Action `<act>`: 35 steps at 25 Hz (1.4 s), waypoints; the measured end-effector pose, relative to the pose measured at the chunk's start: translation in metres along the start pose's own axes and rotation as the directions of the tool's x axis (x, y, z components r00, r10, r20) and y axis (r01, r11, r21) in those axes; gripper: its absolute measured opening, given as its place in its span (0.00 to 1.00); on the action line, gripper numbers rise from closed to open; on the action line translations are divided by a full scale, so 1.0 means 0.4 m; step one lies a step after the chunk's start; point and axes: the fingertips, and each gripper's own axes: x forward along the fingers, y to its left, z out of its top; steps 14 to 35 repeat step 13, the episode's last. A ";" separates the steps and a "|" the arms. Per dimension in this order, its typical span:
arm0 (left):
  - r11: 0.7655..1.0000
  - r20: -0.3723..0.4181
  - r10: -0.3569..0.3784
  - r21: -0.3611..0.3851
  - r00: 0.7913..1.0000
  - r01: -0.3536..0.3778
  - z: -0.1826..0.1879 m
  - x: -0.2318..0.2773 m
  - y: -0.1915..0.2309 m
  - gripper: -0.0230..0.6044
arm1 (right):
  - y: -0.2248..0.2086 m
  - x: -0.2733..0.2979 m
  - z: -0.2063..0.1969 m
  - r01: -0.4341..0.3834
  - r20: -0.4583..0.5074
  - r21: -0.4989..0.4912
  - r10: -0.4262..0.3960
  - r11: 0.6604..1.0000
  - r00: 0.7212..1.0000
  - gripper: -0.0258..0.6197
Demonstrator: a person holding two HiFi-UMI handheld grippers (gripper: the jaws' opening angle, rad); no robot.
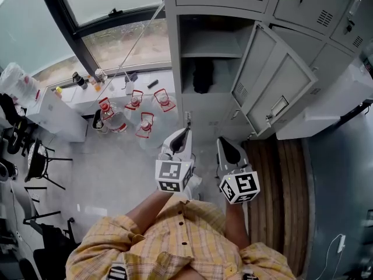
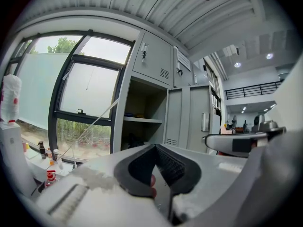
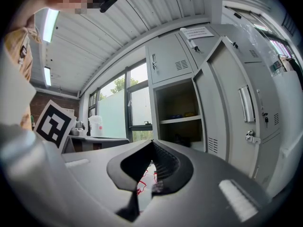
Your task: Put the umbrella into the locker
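The grey locker (image 1: 175, 51) stands open, its door (image 1: 274, 86) swung out to the right. Below its shelf (image 1: 210, 54) lies a dark bundle (image 1: 203, 74) that looks like the folded umbrella; it also shows in the left gripper view (image 2: 134, 140) and the right gripper view (image 3: 182, 138). Both grippers hover side by side in front of the locker, a short way back from it. My left gripper (image 1: 186, 131) (image 2: 155, 146) is shut with nothing in it. My right gripper (image 1: 222, 140) (image 3: 152, 142) has its tips together and holds nothing.
Several large water bottles with red handles (image 1: 137, 107) stand on the floor left of the locker, under the window (image 1: 116, 16). A white counter (image 1: 55, 118) and black chairs (image 1: 38, 162) fill the left side. A white table edge (image 1: 326, 112) juts in at right.
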 end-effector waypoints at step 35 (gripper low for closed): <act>0.999 0.024 -0.012 0.036 1.000 0.011 0.016 -0.041 -0.016 0.03 | 0.015 -0.004 0.015 0.007 0.025 -0.012 -0.007 1.000 1.000 0.04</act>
